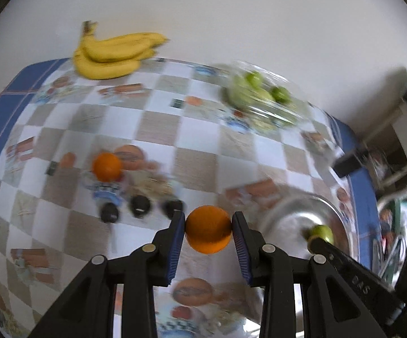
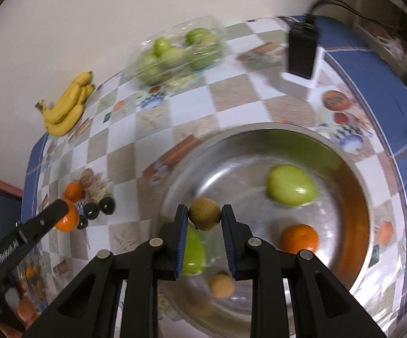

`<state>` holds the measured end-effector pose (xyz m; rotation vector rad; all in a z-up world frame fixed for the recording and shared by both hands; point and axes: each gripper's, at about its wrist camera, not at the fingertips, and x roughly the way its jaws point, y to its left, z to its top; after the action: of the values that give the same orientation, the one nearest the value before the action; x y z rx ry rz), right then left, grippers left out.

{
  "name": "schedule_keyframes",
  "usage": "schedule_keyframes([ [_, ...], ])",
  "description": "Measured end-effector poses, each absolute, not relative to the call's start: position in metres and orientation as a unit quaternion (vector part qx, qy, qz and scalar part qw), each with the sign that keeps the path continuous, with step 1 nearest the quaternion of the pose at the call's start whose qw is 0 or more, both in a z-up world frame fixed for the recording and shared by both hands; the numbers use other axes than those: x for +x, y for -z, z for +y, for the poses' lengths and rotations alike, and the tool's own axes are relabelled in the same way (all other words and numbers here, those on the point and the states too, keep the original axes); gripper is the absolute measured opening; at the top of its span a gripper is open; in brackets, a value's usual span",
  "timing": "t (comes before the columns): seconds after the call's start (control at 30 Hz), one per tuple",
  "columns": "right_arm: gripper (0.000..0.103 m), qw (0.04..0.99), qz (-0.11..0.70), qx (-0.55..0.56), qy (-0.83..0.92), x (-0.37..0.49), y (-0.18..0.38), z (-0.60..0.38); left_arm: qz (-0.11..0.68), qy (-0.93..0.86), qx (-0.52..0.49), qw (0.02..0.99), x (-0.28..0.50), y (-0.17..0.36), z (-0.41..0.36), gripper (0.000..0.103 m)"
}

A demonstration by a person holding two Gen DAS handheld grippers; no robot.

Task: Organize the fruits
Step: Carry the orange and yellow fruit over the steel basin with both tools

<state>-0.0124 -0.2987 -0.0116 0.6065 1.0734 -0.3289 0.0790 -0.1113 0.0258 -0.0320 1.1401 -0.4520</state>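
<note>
Two grippers are working over a checkered tablecloth [image 1: 158, 124]. Going left to right in the left wrist view, one bunch of bananas [image 1: 113, 53] is lying at the far edge, one loose orange [image 1: 107, 166] is sitting on the cloth, and three dark fruits [image 1: 140, 207] are lying in a row just in front of it. The left gripper [image 1: 208, 232] is clamping a second orange [image 1: 208, 229] between its blue pads, holding it above the cloth just left of the metal bowl [image 1: 302, 211]. Farther back, a clear container of green fruits [image 1: 259, 93] is sitting blurred; their count cannot be told.

In the right wrist view, the right gripper [image 2: 205, 219] is gripping one brownish-green round fruit [image 2: 205, 214] over the metal bowl [image 2: 355, 197]. Inside the bowl, two green apples are lying, one [image 2: 193, 253] partly behind the left finger and one [image 2: 291, 185] towards the far right, alongside one small tan fruit [image 2: 222, 285] and one orange [image 2: 299, 238]. A black box [image 2: 302, 53] is standing on a white base beyond the bowl.
</note>
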Motion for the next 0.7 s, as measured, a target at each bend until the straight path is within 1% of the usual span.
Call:
schedule_keyframes([
  [0.13, 0.025, 0.802, 0.492, 0.297, 0.163, -0.026, 0.010, -0.312, 0.530, 0.249, 0.019, 0.810, 0.057, -0.027, -0.145, 0.037],
  [0.3, 0.025, 0.801, 0.485, 0.307, 0.168, -0.038, 0.007, -0.323, 0.535, 0.289, 0.036, 0.793, 0.038, -0.022, -0.175, 0.037],
  [0.43, 0.025, 0.798, 0.488, 0.310, 0.169, -0.040, 0.011, -0.329, 0.551, 0.301, 0.019, 0.778, 0.039, -0.012, -0.184, 0.037],
  [0.5, 0.025, 0.795, 0.495, 0.308, 0.168, -0.037, 0.014, -0.330, 0.547, 0.294, 0.031, 0.783, 0.040, -0.007, -0.189, 0.037],
  [0.7, 0.025, 0.787, 0.508, 0.308, 0.165, -0.031, 0.024, -0.331, 0.544, 0.287, 0.022, 0.788, 0.050, 0.007, -0.193, 0.037],
])
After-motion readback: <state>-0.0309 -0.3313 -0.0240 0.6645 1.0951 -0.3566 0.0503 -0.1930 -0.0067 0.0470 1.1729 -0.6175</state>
